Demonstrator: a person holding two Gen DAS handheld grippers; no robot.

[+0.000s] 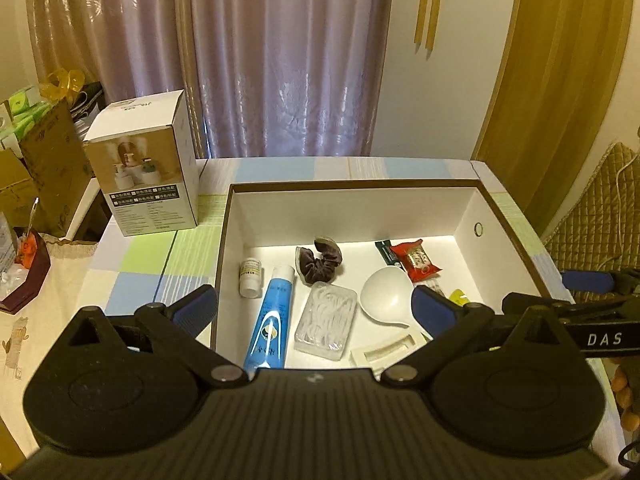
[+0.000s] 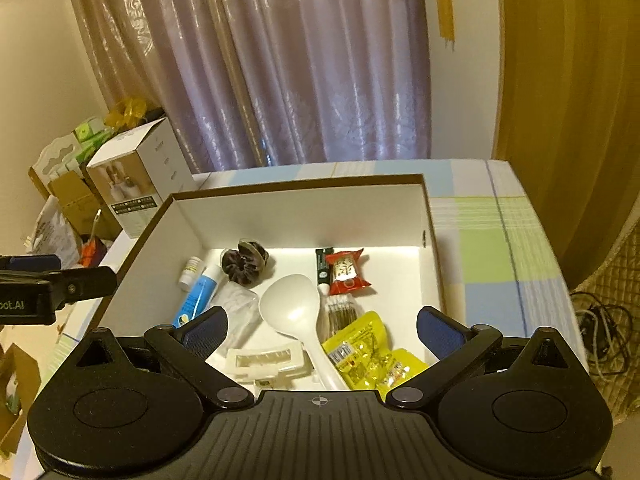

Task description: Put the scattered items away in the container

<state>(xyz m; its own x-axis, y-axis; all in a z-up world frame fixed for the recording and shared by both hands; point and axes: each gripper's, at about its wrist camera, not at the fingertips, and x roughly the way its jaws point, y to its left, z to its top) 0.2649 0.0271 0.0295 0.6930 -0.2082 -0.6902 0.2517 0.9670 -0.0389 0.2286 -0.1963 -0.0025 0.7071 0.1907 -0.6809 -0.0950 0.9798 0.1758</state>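
well, both your tongs are spread wide and pinching nothing: the left gripper [image 1: 314, 304] and the right gripper [image 2: 322, 330] hang over the open box [image 1: 464, 210], a white-walled, brown-edged cardboard container on the checked tablecloth [image 2: 486, 256]. inside it lie a smooth white plastic spoon [image 2: 290, 306], a blue tube [image 1: 270, 322], a velvety brown scrunchie [image 1: 320, 266], a glossy red packet [image 2: 346, 272] and a crinkly yellow packet [image 2: 370, 354]. the writing on them is too small to read.

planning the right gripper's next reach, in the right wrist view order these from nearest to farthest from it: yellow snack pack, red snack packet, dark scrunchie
1. yellow snack pack, just ahead of the right gripper, right of centre.
2. red snack packet, mid box, further back.
3. dark scrunchie, far left, near the box's back wall.
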